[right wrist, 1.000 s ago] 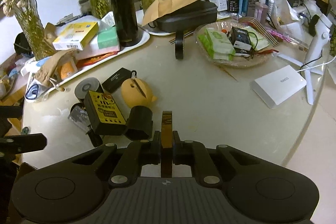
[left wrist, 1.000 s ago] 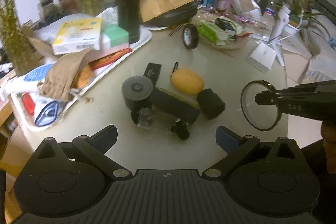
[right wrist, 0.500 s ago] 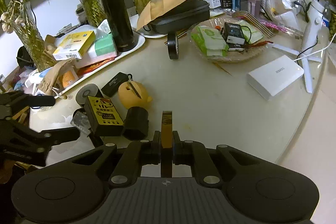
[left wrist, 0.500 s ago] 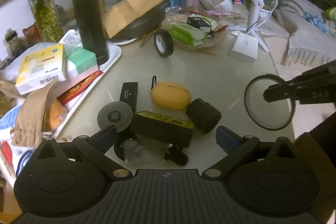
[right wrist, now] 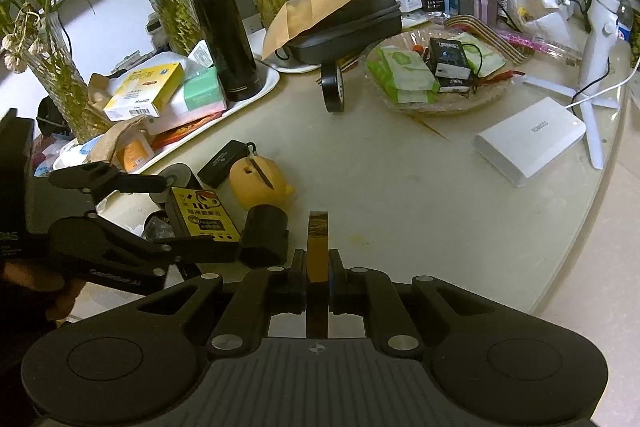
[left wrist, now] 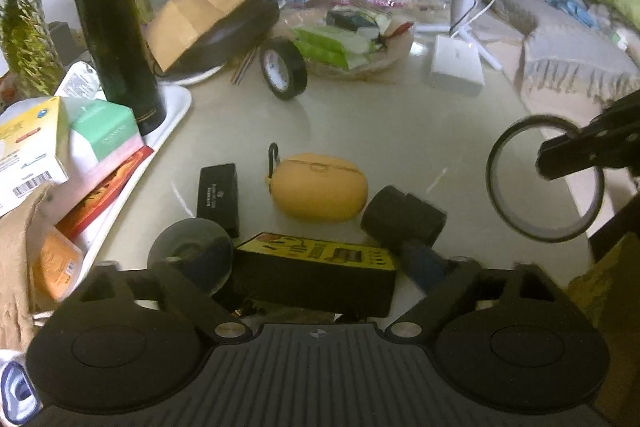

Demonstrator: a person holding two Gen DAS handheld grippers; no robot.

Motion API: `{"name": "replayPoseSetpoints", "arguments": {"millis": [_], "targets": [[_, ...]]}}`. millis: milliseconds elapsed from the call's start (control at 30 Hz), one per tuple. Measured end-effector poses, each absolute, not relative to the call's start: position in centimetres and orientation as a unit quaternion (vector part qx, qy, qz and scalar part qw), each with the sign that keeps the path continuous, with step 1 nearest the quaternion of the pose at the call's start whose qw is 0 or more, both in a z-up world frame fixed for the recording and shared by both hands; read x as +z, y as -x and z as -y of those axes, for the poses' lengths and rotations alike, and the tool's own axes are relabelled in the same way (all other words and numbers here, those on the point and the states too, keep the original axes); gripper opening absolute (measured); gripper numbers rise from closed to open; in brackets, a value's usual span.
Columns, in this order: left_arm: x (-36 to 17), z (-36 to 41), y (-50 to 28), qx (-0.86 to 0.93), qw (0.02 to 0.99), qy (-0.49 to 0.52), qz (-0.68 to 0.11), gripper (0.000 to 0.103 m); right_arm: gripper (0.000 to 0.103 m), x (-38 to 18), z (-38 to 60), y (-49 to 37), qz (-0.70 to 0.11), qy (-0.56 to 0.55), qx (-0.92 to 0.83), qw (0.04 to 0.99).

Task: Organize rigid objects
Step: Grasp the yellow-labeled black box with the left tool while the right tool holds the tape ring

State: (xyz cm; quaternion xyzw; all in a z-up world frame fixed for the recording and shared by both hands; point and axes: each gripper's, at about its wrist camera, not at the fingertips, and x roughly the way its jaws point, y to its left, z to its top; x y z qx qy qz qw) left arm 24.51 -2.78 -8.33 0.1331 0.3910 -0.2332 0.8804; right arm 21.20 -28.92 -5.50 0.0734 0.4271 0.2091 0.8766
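Your left gripper (left wrist: 316, 275) straddles the yellow-topped black box (left wrist: 320, 267), and its jaws are closing with the box between them, not yet pressing as far as these views show. The box lies in a tight cluster near the table (left wrist: 380, 131) edge. A grey disc (left wrist: 190, 255) touches it at its 9 o'clock end, a flat black case (left wrist: 218, 197) sits at 11, the yellow pouch (left wrist: 320, 187) at 12, and a black cylinder (left wrist: 402, 219) is near the 2 o'clock corner.

The risk is the crowding: a finger may catch the disc or the cylinder and shove it, or pinch it along with the box. Something crinkled lies under the box's near edge; I can't tell what, and it may drag up with a lift.

Your right gripper (right wrist: 318, 269) is clamped on the rim of a thin ring (left wrist: 544, 179), held in the air at 3 o'clock from the cluster, over the table edge. A rim grip that narrow could let the ring swivel or slip, and it would fall to the floor.
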Motion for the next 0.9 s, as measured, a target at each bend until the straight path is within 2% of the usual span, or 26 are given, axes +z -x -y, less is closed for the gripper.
{"name": "replayPoseSetpoints", "arguments": {"millis": [400, 900], "targets": [[-8.1, 2.9, -24.2, -0.238, 0.886, -0.138, -0.373, 0.088, 0.012, -5.4, 29.2, -21.2, -0.425, -0.084, 0.207, 0.877], [-3.7, 2.9, -21.6, -0.229, 0.907, -0.105, -0.337, 0.088, 0.012, -4.5, 29.1, -20.7, -0.419, -0.084, 0.213, 0.878]]}}
